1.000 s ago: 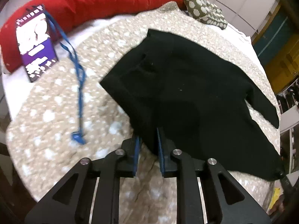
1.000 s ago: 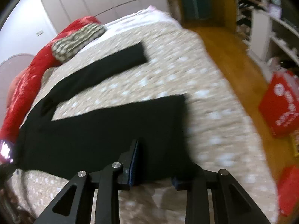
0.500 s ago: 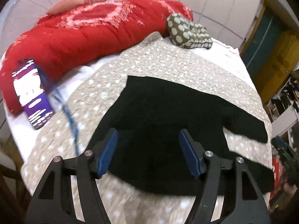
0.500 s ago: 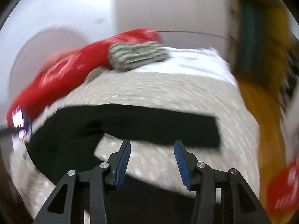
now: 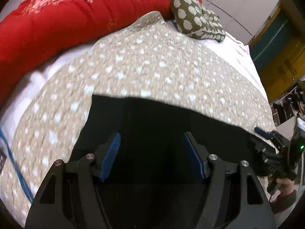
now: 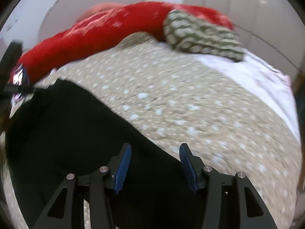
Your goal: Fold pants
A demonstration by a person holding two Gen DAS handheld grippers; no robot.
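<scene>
The black pants lie flat on the beige spotted bedspread, one leg folded over the other. My left gripper is open and empty, hovering just above the pants near their waist end. My right gripper is open and empty above the far edge of the pants; it also shows at the right of the left wrist view. Both views are motion-blurred.
A red quilt and a green spotted pillow lie along the far side of the bed. A blue lanyard with a purple card lies left of the pants. White sheet shows at the right.
Both grippers have let go of the pants and opened. The near leg now lies folded over the far leg. Both grippers have moved over the folded pants.
</scene>
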